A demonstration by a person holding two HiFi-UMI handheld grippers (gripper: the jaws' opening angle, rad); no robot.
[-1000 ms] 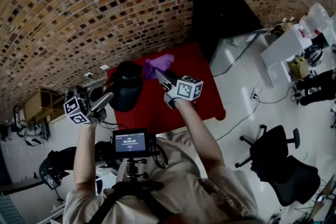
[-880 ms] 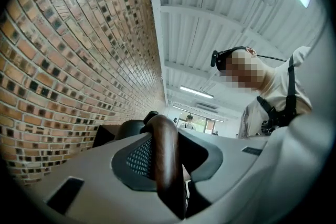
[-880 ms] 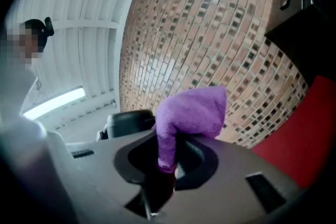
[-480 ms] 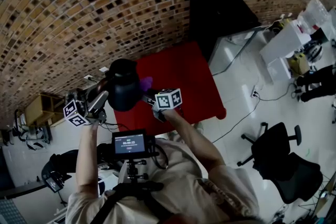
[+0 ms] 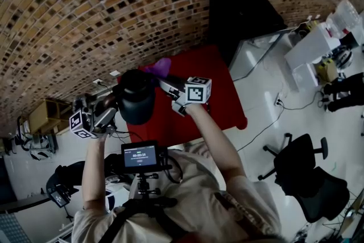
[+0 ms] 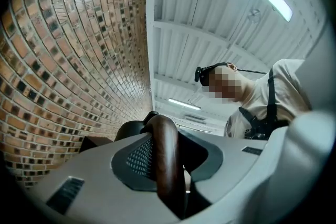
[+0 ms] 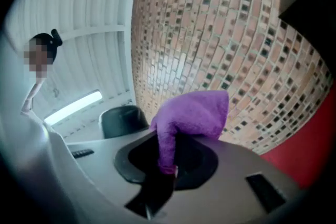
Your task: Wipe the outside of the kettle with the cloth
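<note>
**Head view.** A black, rounded kettle (image 5: 136, 101) is seen over the far left part of a red table (image 5: 213, 88), before a brick wall (image 5: 85, 20). It is met by the left gripper (image 5: 115, 102) from the left and by the right gripper (image 5: 164, 82) from the right. A purple cloth (image 5: 158, 67) is seen at the kettle's far right edge, at the right gripper's tip. Contact between cloth and kettle cannot be judged here.

**Left gripper view.** The jaws are closed partway and clamped on the kettle's handle (image 6: 164, 155). The handle is smooth, brown, round in section and arched. A dark, mesh-textured pad (image 6: 137, 157) is pressed to its left side. The black body is glimpsed beyond it.

**Right gripper view.** The jaws are drawn nearly together on a narrow fold of the cloth. The rest of the cloth, fuzzy in texture, stands beyond the tips in a soft peak. The kettle's black curve is noted just left of it, and the red table at the right edge.
</note>
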